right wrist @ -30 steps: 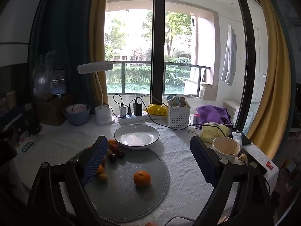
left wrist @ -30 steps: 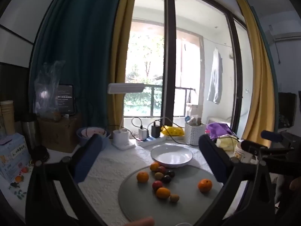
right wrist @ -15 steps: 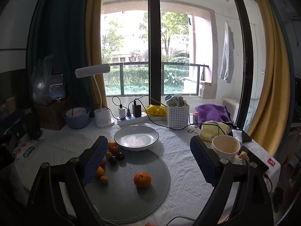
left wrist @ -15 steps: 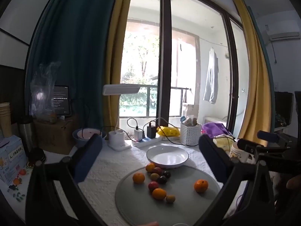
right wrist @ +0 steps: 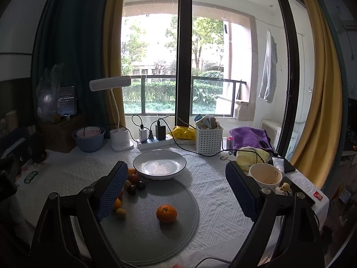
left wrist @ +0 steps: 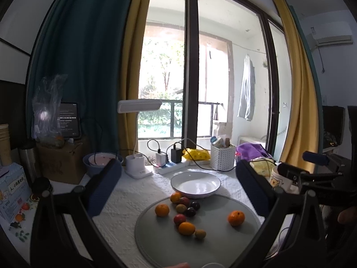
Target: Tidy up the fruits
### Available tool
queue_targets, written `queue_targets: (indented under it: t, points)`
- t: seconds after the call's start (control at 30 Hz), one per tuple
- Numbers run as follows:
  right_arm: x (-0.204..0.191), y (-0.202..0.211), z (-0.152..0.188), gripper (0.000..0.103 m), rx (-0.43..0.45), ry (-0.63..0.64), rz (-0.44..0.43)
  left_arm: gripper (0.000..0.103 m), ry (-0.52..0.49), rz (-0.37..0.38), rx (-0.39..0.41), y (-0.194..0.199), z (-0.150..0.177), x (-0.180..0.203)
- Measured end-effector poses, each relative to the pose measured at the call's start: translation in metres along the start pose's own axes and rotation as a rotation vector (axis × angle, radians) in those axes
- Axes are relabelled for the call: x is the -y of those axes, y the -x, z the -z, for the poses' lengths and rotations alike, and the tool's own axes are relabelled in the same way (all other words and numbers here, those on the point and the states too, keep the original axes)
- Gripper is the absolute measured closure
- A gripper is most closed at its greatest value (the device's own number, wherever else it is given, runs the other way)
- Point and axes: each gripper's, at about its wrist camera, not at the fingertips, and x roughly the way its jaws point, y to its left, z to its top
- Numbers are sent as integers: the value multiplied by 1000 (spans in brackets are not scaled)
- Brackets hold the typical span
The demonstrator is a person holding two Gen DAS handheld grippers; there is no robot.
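Left gripper (left wrist: pixel 178 187) jaws spread, empty; right gripper (right wrist: pixel 176 189) likewise | fruits (left wrist: pixel 185 210) clustered on grey mat (right wrist: pixel 142 234), lone orange (right wrist: pixel 166 213) apart, plate (right wrist: pixel 159 164) empty | risk: round fruit rolling off bench (right wrist: pixel 214 192) under off-centre pinch; soft plums bruising

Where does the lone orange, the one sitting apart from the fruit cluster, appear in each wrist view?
Left wrist: the lone orange sits right of centre on the grey round mat, away from the cluster.
Right wrist: the same orange lies near the middle of the mat, low in the picture.
Shared landmark: the white plate behind the mat.
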Motion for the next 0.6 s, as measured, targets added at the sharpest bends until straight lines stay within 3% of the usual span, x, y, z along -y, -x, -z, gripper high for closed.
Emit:
queue_targets:
  t: [0.6]
  points:
    - [-5,3,-1,12,2,4,-12,0,-7,1,4,5,1,1]
